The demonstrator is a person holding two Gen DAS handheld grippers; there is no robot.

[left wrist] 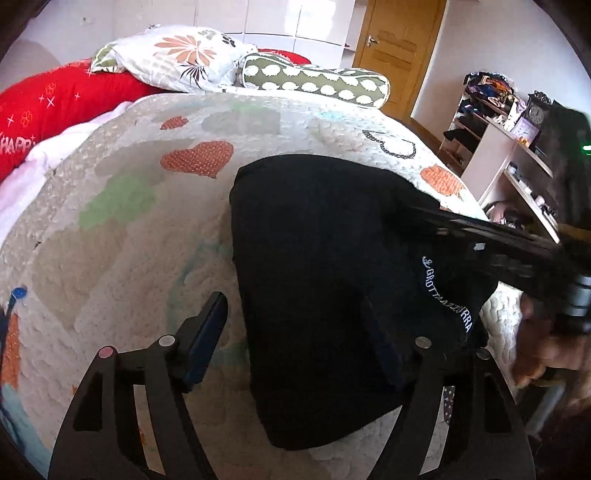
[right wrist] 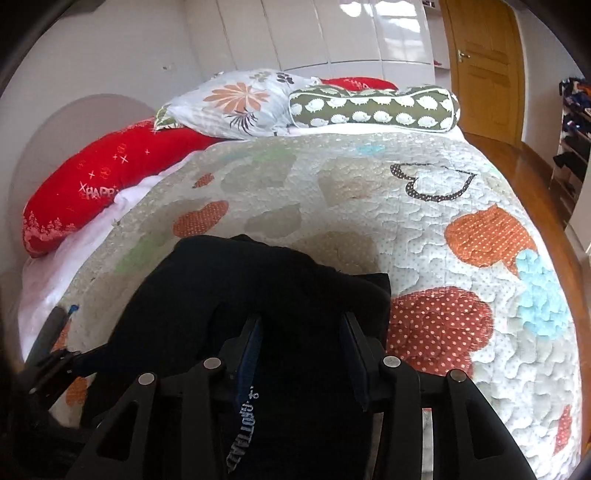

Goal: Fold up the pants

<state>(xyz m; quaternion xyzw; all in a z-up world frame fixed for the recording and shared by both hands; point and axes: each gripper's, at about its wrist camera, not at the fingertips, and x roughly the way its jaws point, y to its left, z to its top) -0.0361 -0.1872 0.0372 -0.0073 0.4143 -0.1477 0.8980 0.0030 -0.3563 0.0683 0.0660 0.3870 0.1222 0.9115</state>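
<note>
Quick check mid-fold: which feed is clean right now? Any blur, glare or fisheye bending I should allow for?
Left wrist view: the right gripper is smeared by motion blur; the black pants lose fold detail in shadow. Right wrist view: sharper, with window glare on the white wardrobe doors. Both views: fisheye bulges the quilt and darkens the corners.

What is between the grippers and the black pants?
Nothing visible. The left gripper is open right over the black pants on the quilt; the right gripper already straddles them.
</note>
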